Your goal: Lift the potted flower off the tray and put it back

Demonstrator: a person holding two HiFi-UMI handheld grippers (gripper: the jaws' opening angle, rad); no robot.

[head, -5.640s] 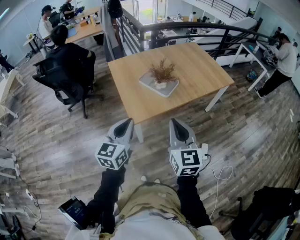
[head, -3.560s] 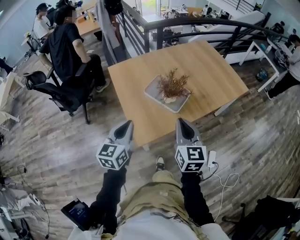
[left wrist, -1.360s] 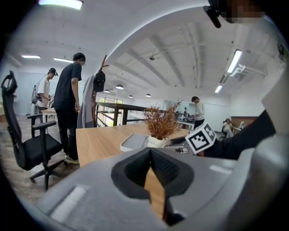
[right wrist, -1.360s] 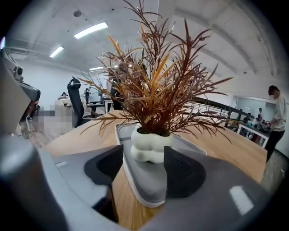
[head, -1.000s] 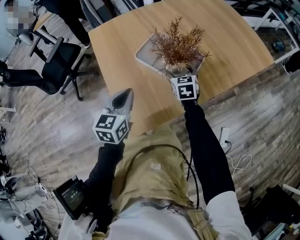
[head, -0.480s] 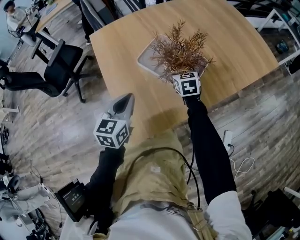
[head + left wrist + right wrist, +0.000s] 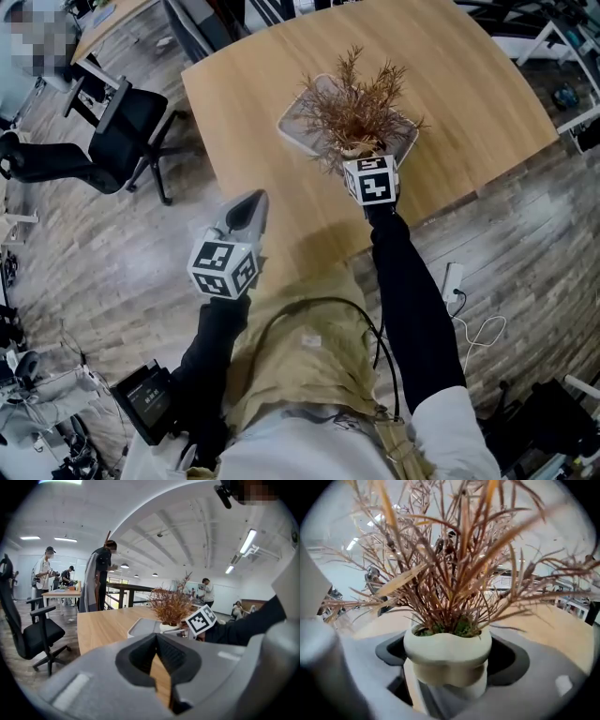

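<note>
A dried brown plant (image 7: 356, 98) in a cream pot (image 7: 447, 660) stands at the near edge of a grey tray (image 7: 298, 127) on the wooden table (image 7: 244, 84). My right gripper (image 7: 361, 152) reaches to the pot. Its jaws have just been opening, and the pot stands between them with dark gaps on both sides. My left gripper (image 7: 251, 199) hangs back over the floor by the table's near edge, jaw tips together, holding nothing. In the left gripper view the plant (image 7: 171, 606), the tray (image 7: 140, 627) and the right gripper's marker cube (image 7: 201, 619) lie ahead.
A black office chair (image 7: 122, 122) stands left of the table. A white power strip and cable (image 7: 452, 279) lie on the floor to the right. People stand by a far desk (image 7: 101, 578). A railing runs behind the table.
Since the earliest frames I have walked up to the table and my right gripper has reached out to the plant. Over the last second both grippers stay nearly still.
</note>
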